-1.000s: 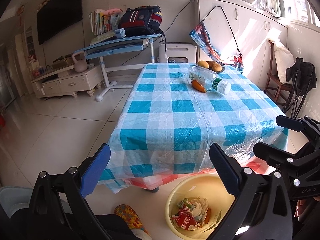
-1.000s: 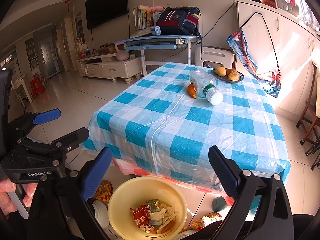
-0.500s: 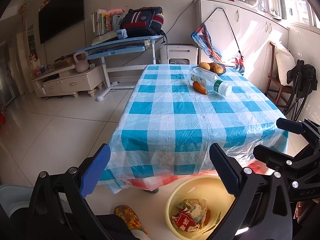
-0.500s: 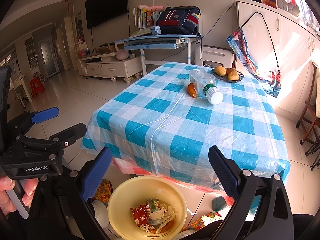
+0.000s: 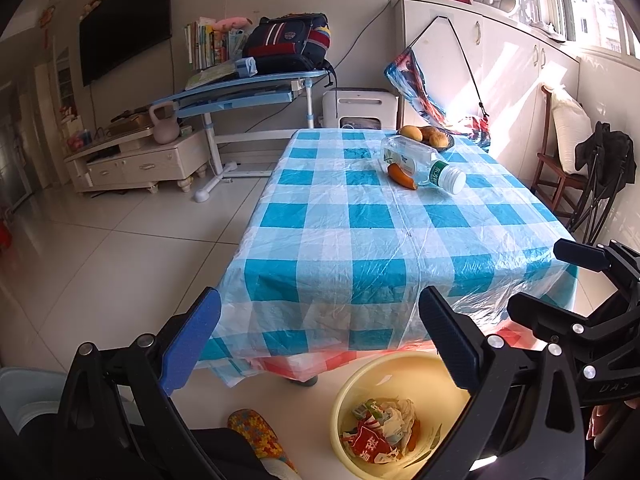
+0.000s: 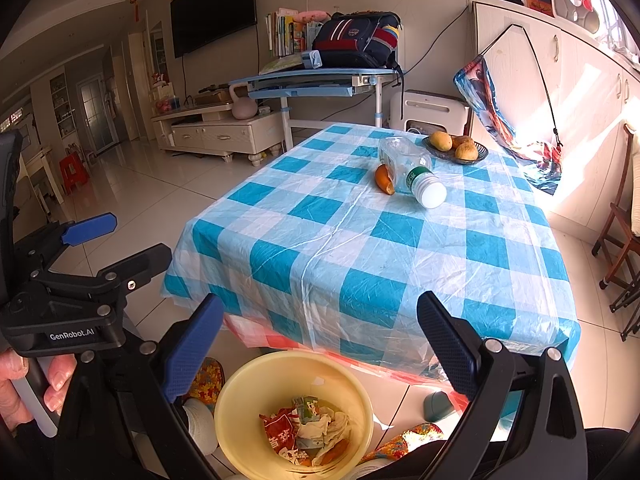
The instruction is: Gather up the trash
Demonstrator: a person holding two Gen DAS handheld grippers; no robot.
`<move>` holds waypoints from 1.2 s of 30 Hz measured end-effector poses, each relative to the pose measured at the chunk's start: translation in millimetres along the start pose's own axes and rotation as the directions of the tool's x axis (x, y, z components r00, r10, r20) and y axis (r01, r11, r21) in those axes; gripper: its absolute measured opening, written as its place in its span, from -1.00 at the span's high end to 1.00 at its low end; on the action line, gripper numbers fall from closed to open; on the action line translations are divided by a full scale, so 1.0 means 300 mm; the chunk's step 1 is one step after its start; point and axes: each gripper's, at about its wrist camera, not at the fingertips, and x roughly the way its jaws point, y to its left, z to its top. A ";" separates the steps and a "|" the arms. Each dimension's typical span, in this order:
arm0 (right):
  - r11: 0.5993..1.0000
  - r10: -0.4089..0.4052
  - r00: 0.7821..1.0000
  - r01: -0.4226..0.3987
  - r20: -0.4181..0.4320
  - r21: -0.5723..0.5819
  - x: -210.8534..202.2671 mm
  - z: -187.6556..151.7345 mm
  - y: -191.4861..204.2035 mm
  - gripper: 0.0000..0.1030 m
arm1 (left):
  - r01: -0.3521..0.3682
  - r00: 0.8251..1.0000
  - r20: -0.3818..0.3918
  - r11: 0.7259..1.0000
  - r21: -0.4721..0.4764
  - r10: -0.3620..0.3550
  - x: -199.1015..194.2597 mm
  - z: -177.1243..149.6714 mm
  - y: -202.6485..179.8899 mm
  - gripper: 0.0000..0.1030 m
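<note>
Right wrist view: "GenRobot.AI" on left tongs (image 6: 116,236); both tongs spread, right tongs (image 6: 320,340) empty.

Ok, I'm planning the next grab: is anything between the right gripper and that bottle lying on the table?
Nothing visible. Only bare checked tablecloth lies between the open right gripper and the plastic bottle. An orange peel touches the bottle's left side, off that path.

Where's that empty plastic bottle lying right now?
The plastic bottle lies on its side at the far end of the checked table, its white cap pointing this way, an orange peel touching its left side and the fruit plate just beyond.
</note>
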 end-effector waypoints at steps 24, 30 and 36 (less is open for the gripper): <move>1.000 0.008 1.000 -0.008 0.017 0.024 0.016 0.133 -0.104 -0.81 | 0.079 0.997 0.009 0.996 -0.046 -0.079 0.022 0.115 0.027 -0.86; 1.000 -0.020 1.000 0.020 -0.001 0.008 0.116 0.253 -0.208 -0.81 | 0.111 0.993 -0.028 0.993 -0.047 -0.112 0.112 0.181 0.000 -0.86; 0.998 -0.057 0.996 0.058 -0.064 0.016 0.290 0.356 -0.305 -0.81 | 0.131 0.989 -0.063 0.989 -0.075 -0.135 0.220 0.232 -0.017 -0.86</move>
